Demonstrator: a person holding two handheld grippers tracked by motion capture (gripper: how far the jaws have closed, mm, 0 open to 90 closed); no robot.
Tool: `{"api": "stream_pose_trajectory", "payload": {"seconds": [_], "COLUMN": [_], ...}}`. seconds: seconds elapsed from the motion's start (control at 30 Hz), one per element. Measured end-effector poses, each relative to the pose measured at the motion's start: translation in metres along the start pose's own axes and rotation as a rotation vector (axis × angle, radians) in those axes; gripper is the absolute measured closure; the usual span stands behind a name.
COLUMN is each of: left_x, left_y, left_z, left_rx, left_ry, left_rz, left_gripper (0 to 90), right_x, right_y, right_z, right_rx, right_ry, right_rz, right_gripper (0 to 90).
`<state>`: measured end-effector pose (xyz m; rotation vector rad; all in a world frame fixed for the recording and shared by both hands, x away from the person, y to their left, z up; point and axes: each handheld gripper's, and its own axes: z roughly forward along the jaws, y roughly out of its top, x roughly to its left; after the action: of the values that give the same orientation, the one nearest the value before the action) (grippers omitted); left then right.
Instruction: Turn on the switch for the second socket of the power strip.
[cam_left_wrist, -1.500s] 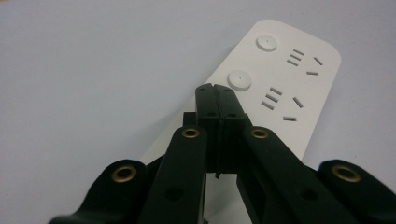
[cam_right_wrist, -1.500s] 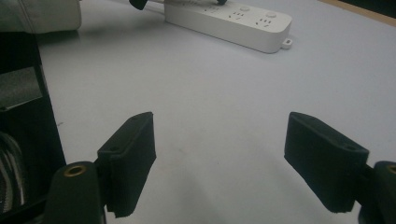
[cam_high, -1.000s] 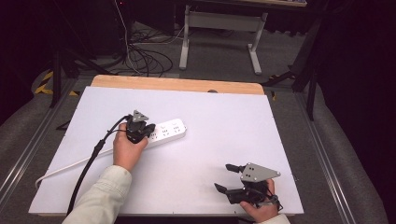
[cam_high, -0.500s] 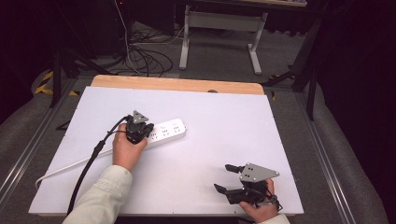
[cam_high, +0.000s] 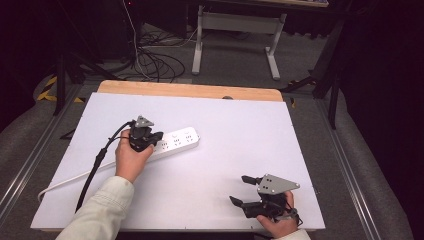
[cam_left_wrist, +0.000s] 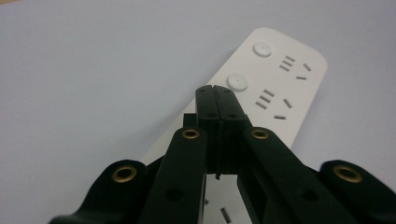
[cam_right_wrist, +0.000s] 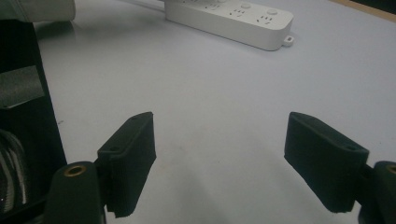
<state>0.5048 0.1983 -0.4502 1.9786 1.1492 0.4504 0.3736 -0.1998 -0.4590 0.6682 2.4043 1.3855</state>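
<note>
**Closed left gripper over the power strip, right gripper idle and wide**

Dark room; cables lie on the grey floor (cam_high: 165, 60) behind a white tabletop (cam_high: 240, 125) with a wooden far edge, and a metal stand (cam_high: 235, 35) is further back.

High view: the left gripper (cam_high: 156, 137) sits on the near-left part of a white power strip (cam_high: 177, 140), which lies flat, running away to the gripper's right. The left hand (cam_high: 131, 159) wraps the gripper body from behind, forearm in a pale sleeve (cam_high: 100, 210) coming up from the bottom edge, wrist roughly level. The strip's white cord (cam_high: 70, 179) trails back toward the near-left corner beside the gripper's own black cable (cam_high: 95, 167).

Left gripper view adds what the high view cannot: the jaws are pressed fully together, nothing between them, tips pointing down at the strip's top face. Just past the tips sits a round white button (cam_left_wrist: 236, 82); a second button (cam_left_wrist: 261, 48) lies further along. Slot groups sit to the right of each button. Whether the tips touch the strip cannot be told.

The right gripper (cam_high: 245, 190) rests near the tabletop's near-right edge, well apart from the strip, held low and roughly level by the right hand (cam_high: 280, 222), grey plate on top, jaws pointing left. Right gripper view: jaws spread wide, bare tabletop between them, the strip (cam_right_wrist: 229, 18) far ahead with a small mounting tab at its end.

No brand or readable writing on the strip in any view.
</note>
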Motion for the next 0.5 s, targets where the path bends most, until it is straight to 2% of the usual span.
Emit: {"api": "stream_pose_trajectory", "payload": {"seconds": [0.03,0.23,0.3,0.4,0.5], "left_x": [-0.001,-0.001,-0.002,-0.001,-0.003], "left_y": [0.000,0.004,0.006,0.007,0.007], "left_z": [-0.003,-0.018,-0.021,-0.025,-0.029], "left_rx": [-0.002,-0.034,-0.050,-0.062,-0.068], "left_ry": [-0.012,-0.017,-0.030,-0.031,-0.040], "left_rz": [-0.008,-0.002,-0.026,-0.030,-0.032], "left_gripper": [89.8,89.7,89.6,89.4,85.7], "right_x": [0.000,0.000,0.000,0.000,0.000], "right_y": [0.000,0.000,0.000,0.000,-0.001], "right_z": [0.000,-0.001,-0.001,0.000,-0.001], "right_rx": [0.001,0.000,-0.001,0.000,0.000], "right_ry": [-0.002,-0.005,-0.005,-0.004,-0.006], "right_rz": [-0.001,-0.001,0.000,0.001,0.000], "right_gripper": [25.4,25.4,25.4,25.4,25.4]}}
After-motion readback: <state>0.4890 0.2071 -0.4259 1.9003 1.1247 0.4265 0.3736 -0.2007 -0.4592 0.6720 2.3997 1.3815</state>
